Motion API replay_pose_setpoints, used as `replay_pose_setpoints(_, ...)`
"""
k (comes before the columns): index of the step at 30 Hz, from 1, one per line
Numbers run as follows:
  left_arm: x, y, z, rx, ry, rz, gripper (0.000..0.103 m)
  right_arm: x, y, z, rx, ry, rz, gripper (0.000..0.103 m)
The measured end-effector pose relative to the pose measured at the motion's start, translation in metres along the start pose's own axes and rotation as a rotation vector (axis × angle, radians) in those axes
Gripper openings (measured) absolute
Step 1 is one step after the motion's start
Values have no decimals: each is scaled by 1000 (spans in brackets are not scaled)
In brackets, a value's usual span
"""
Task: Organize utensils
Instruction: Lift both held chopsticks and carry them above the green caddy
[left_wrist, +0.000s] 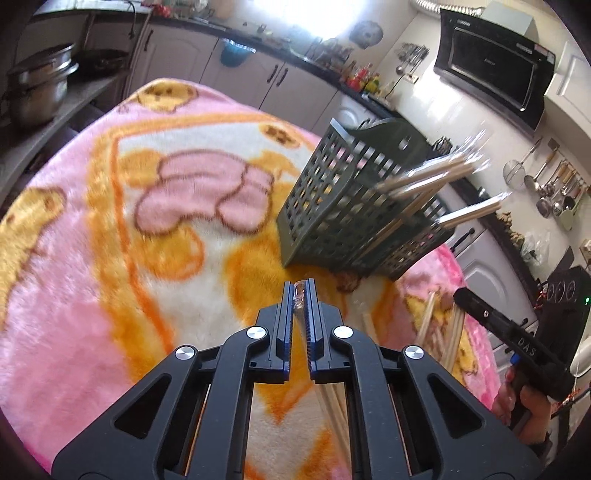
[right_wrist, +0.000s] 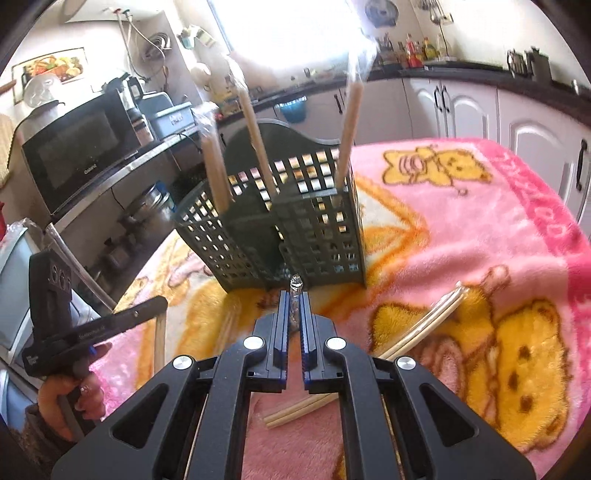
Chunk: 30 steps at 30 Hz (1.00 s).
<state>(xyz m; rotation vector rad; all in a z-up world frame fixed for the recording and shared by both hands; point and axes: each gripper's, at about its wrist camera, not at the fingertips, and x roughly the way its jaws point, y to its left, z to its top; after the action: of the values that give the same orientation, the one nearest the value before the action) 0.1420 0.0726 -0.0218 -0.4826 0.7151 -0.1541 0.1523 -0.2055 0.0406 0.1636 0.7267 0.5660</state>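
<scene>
Black tongs fill the bottom of both views. Left tongs (left_wrist: 300, 291) are pinched nearly together on a wrapped pair of chopsticks (left_wrist: 300, 310); the crinkled end of the wrapper pokes up between the blue pads and the sticks trail back beneath the tool. Right tongs (right_wrist: 294, 299) are likewise squeezed narrow on another wrapped pair (right_wrist: 295, 291), its clear wrapper tip sticking out just past the fingertips.

Straight ahead of each tool, near but not touching, stands a dark green slotted holder (right_wrist: 280, 229) on a pink and yellow plush blanket (right_wrist: 480, 229). Three wrapped pairs (right_wrist: 255, 136) already stand inside it, leaning apart, one in each visible section.

More loose chopsticks (right_wrist: 424, 328) lie on the blanket to the right of the right tongs, and some beneath them. From the left view, further pairs (left_wrist: 439, 332) lie between the two tools. A hand (right_wrist: 70, 398) grips the left tool's handle at the blanket's edge.

Kitchen cabinets (right_wrist: 461, 107) and a microwave (right_wrist: 77, 151) ring the room.
</scene>
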Motion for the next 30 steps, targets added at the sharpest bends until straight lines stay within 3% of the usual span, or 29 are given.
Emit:
replay_pose_setpoints(14,-39,-40,23,65,-110,-72,3,-61,9,19,-32,-158,-3,5)
replay_pose_setpoints(30,-66,-79,59,156,-202,-138,3,-104,14,35,-53,-283,-9,5)
